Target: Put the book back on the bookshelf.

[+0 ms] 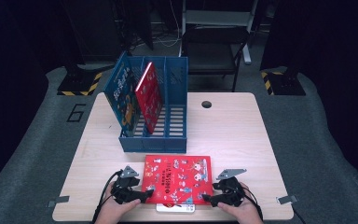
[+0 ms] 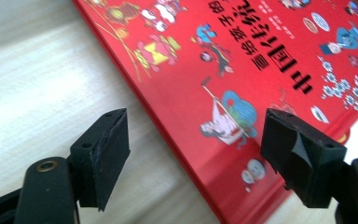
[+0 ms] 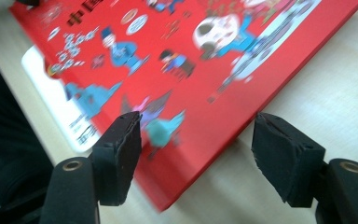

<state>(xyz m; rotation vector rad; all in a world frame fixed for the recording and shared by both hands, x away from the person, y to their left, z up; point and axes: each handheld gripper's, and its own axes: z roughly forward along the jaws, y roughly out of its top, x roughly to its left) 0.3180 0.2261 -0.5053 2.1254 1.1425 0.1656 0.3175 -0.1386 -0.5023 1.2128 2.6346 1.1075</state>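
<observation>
A red picture book (image 1: 178, 175) lies flat on the near part of the wooden table (image 1: 242, 130), just in front of the blue file rack (image 1: 168, 140). Its near edge rests on a white book (image 1: 175, 207), which shows as a pale strip under it.

The left gripper (image 1: 145, 196) sits at the book's near left corner. In the left gripper view, the left gripper (image 2: 193, 154) has its jaws spread wide: one jaw stands over the bare table, the other over the red cover, and the book's left edge runs between them. Neither pad presses on the book, so this claw is released.

The right gripper (image 1: 206, 199) sits at the book's near right corner. In the right gripper view, the right gripper (image 3: 196, 149) straddles the book's corner with both jaws apart. A gap shows between each pad and the cover, so this claw is also released.

In the rack, a blue book (image 1: 123, 95) leans in the left compartment and a second red book (image 1: 149, 98) stands tilted in the next one. A dark chair (image 1: 214, 46) stands beyond the far edge of the table.
</observation>
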